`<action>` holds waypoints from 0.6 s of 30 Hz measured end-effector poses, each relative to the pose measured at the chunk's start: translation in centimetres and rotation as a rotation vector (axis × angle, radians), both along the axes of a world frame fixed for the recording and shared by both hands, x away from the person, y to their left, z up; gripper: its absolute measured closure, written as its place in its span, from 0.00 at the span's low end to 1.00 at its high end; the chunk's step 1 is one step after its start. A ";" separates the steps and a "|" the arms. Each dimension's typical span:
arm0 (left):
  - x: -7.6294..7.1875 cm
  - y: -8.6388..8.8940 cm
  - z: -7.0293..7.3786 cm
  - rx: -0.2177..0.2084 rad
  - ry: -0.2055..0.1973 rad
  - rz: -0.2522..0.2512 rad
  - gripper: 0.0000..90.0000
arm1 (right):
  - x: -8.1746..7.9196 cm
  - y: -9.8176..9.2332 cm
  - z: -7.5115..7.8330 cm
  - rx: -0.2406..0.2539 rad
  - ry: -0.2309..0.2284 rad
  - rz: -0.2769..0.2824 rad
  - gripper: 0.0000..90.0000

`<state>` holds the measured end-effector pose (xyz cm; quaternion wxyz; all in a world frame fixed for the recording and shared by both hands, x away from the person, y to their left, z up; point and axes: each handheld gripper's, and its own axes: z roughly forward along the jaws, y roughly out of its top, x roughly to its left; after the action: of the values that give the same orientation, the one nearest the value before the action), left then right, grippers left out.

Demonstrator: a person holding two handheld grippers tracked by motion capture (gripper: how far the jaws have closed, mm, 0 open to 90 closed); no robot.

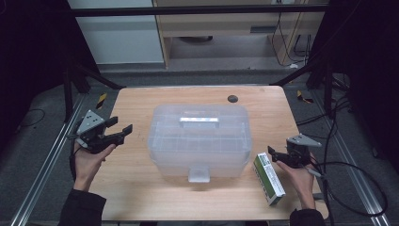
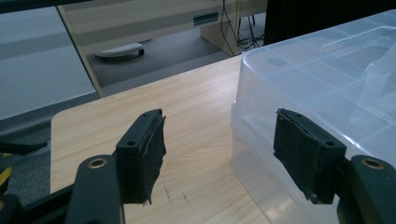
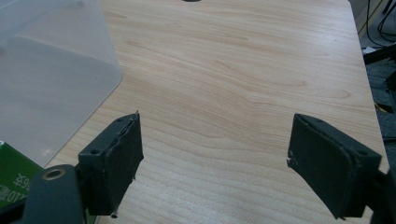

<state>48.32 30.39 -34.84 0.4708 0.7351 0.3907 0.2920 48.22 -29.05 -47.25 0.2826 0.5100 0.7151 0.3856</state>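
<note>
Hovering left gripper [image 1: 121, 126] jaws spread, nothing between them, left of the bin [image 1: 200, 140] and clear of it. Right gripper [image 1: 273, 154] jaws spread too, empty, just beside the green box [image 1: 268, 178] lying on the worktop [image 1: 136, 174] near the bin's right front corner. Bin mid-worktop, lid shut.

Grey floor [image 1: 42, 155] beyond the wooden table [image 1: 141, 188], pale cabinet [image 1: 226, 21], perhaps a desk, dark surroundings.
</note>
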 end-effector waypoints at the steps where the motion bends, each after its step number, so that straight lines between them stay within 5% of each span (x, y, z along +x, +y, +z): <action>1: 0.1 -0.1 0.1 0.000 -0.002 -0.006 0.36 | 0.0 0.0 0.0 -0.006 -0.002 -0.002 0.21; 18: 1.2 -1.7 2.3 0.088 -0.012 -0.112 0.34 | 0.2 -0.1 0.0 -0.004 0.010 -0.007 0.21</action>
<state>49.47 28.73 -32.54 0.4561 0.7740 0.3330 0.2863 48.43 -29.20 -47.25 0.2815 0.5139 0.7153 0.3807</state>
